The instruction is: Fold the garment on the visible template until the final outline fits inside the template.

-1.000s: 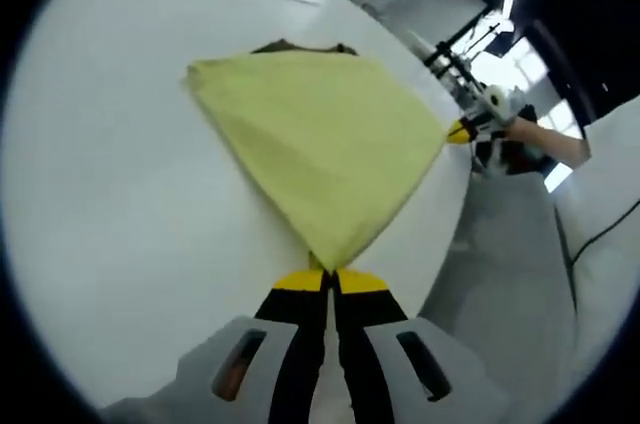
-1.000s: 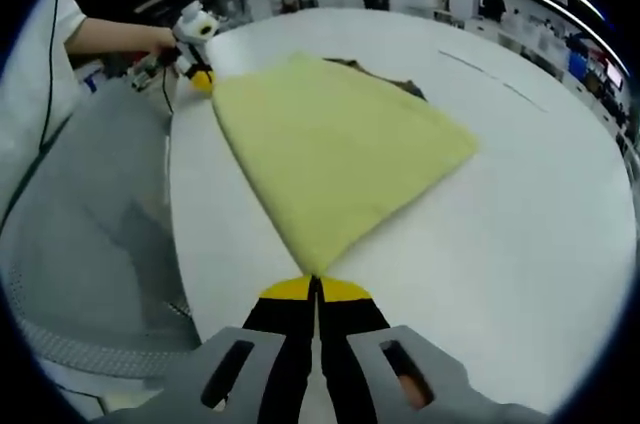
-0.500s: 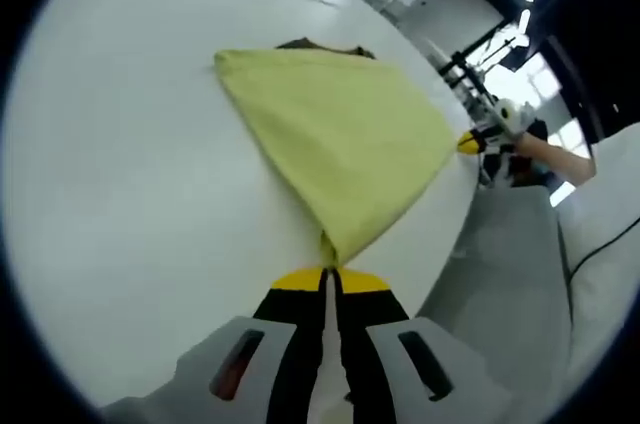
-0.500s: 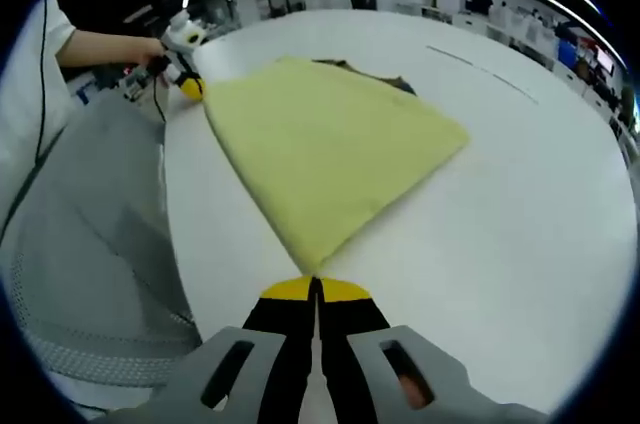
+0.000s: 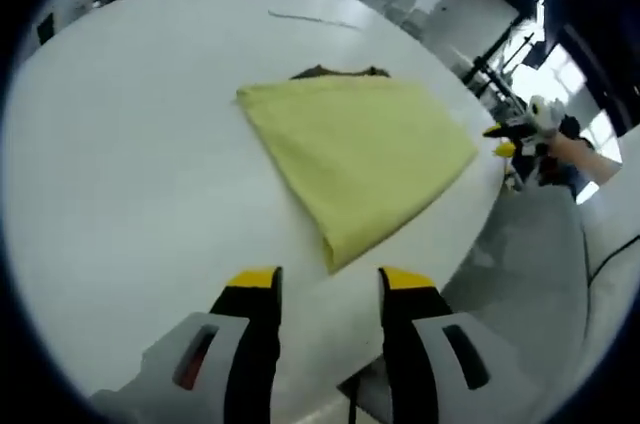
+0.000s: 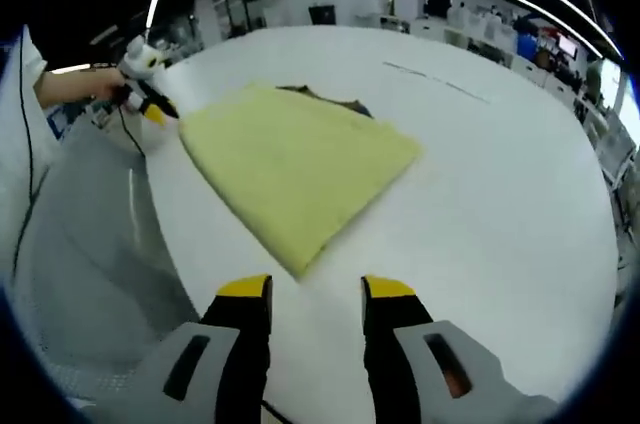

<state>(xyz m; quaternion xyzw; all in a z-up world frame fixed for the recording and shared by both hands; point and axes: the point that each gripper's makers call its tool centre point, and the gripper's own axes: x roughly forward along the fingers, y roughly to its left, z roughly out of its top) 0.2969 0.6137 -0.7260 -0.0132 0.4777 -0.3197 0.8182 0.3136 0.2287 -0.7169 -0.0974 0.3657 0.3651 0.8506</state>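
left gripper [image 5: 325,279]: jaws apart, empty | right gripper [image 6: 315,287]: jaws apart, empty | garment [image 5: 360,149] folded flat on bench [image 5: 120,144]

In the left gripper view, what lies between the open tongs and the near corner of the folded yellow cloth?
Only bare white table. The left tongs stand open, just short of the folded yellow cloth, not touching its corner.

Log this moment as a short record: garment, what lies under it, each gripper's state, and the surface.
garment: yellow garment, folded, lying flat on the table, near its edge
under it: dark template, showing just past the garment's far edge
left gripper: open, just short of the garment's near corner, holding nothing
right gripper: open, just short of the near corner, holding nothing
surface: white table
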